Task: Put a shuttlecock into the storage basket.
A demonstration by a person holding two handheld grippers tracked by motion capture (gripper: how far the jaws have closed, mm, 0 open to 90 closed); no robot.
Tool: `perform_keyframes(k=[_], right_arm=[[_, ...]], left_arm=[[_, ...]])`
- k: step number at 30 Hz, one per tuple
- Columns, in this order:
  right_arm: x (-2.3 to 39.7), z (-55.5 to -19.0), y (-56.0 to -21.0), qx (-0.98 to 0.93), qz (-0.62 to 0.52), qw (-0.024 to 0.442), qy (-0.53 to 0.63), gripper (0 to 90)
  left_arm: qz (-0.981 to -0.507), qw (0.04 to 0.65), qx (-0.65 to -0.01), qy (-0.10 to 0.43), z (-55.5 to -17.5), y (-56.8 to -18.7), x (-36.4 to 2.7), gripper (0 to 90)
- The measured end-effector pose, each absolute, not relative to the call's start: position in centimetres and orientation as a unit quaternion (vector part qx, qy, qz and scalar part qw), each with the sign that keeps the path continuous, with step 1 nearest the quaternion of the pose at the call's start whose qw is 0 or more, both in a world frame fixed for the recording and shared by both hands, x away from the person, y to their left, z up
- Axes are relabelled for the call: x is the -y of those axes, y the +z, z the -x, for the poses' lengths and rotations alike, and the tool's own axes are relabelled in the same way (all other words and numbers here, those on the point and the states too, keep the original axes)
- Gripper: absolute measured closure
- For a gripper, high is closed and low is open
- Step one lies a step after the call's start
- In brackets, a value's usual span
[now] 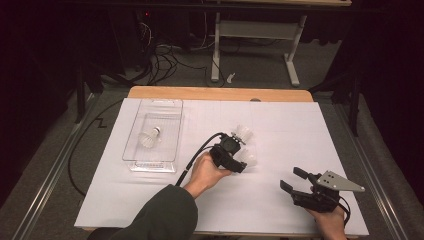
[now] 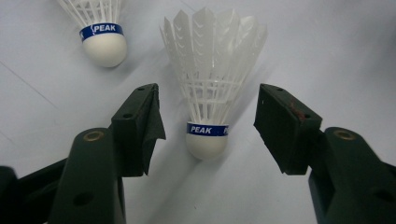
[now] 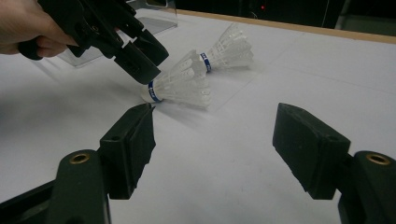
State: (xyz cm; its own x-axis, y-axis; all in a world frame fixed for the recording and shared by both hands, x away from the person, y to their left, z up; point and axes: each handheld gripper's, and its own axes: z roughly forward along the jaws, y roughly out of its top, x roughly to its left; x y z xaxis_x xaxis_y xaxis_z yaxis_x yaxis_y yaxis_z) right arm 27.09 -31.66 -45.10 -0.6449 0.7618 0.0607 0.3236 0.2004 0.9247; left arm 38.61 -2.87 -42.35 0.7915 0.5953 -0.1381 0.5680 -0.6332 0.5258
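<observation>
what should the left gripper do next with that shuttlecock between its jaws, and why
Probably close the jaws on it. In the left gripper view the left gripper stands open with the nearer shuttlecock lying between the pads, its cork end toward the camera, and neither pad touches it. One shuttlecock already lies in the clear tray, so gripping this one near the blue band looks like the step before carrying it there.

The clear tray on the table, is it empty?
No, one white shuttlecock lies inside the clear tray, seen in the high view.
</observation>
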Motion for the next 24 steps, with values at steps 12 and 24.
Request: perform_keyframes(k=[12,24], right_arm=[[31.6,-27.1,-45.1,-0.746,-0.364,0.212,0.517,29.8],[31.6,-27.1,-45.1,-0.746,-0.362,0.212,0.516,29.8]], left_arm=[[-0.911,0.263,-0.319,0.017,-38.8,-43.0,3.3,46.1],[-0.915,0.253,-0.315,0.008,-39.0,-43.6,3.5,50.1]])
